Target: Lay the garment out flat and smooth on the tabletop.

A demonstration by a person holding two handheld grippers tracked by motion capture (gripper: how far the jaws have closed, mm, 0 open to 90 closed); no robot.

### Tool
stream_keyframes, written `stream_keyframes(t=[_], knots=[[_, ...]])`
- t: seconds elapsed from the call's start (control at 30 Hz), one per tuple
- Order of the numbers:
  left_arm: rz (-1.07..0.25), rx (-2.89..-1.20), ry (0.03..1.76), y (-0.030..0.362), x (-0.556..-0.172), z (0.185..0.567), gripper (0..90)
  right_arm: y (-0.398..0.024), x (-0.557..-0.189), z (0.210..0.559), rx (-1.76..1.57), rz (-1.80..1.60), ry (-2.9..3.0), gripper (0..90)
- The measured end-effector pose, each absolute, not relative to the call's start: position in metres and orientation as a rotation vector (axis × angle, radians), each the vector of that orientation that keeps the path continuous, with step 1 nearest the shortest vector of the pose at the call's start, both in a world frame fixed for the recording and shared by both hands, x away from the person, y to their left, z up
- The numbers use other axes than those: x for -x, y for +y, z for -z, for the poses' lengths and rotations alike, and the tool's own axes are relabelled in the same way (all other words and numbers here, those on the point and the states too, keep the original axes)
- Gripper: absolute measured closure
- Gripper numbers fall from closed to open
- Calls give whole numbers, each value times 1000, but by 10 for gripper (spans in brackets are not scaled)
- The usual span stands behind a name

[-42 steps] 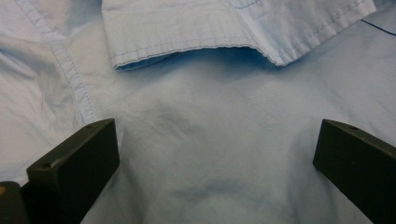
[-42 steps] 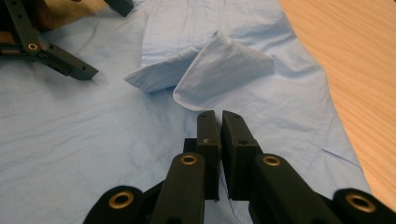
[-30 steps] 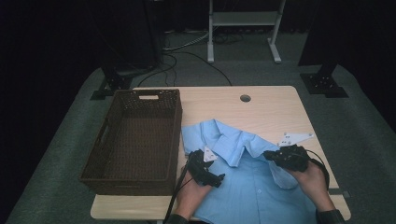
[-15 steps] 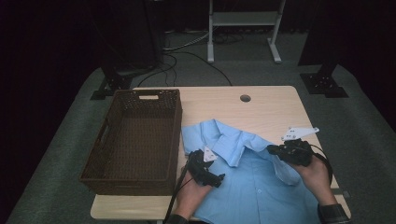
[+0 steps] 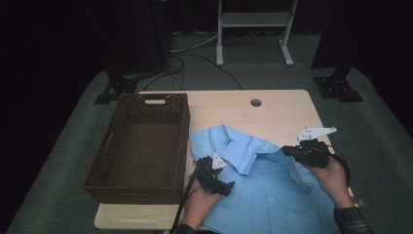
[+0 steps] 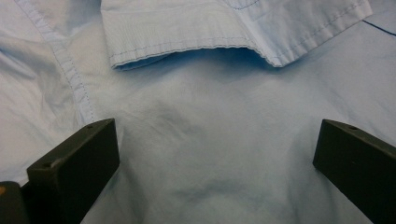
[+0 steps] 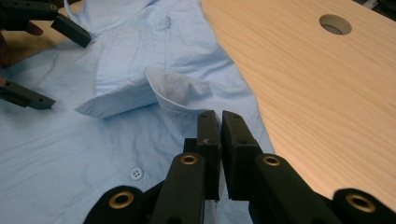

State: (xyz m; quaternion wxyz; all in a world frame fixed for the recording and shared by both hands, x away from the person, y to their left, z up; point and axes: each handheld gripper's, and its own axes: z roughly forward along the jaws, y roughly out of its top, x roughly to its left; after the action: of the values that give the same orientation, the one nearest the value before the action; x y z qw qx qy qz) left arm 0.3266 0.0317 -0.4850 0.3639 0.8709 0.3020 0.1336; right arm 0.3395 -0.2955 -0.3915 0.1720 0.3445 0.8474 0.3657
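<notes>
shirt point(image 5: 272, 195) on table point(image 5: 282, 112), basket point(image 5: 141, 141) left of it

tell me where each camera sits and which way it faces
high view: above the near table edge, facing forward and down on shirt, basket, both hands.
left gripper view: on the left gripper, facing the shirt close, open fingers.
right gripper view: on the right gripper, fingers pinching shirt fabric.
All share the shirt.

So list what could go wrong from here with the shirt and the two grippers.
1. The right gripper is shut on the shirt near its shoulder edge; lifting further may drag the whole shirt, since the left gripper stands open over the cloth and pins nothing.
2. The pinch looks thin, so the cloth may slip out.
3. The collar could crumple.
</notes>
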Motion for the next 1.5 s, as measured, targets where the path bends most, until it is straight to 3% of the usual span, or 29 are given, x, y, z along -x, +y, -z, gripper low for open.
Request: stream_keyframes(t=[1.5], knots=[[-345, -2241, 776, 32, -327, 485, 0, -312, -382, 370, -1029, -959, 2357, 866]])
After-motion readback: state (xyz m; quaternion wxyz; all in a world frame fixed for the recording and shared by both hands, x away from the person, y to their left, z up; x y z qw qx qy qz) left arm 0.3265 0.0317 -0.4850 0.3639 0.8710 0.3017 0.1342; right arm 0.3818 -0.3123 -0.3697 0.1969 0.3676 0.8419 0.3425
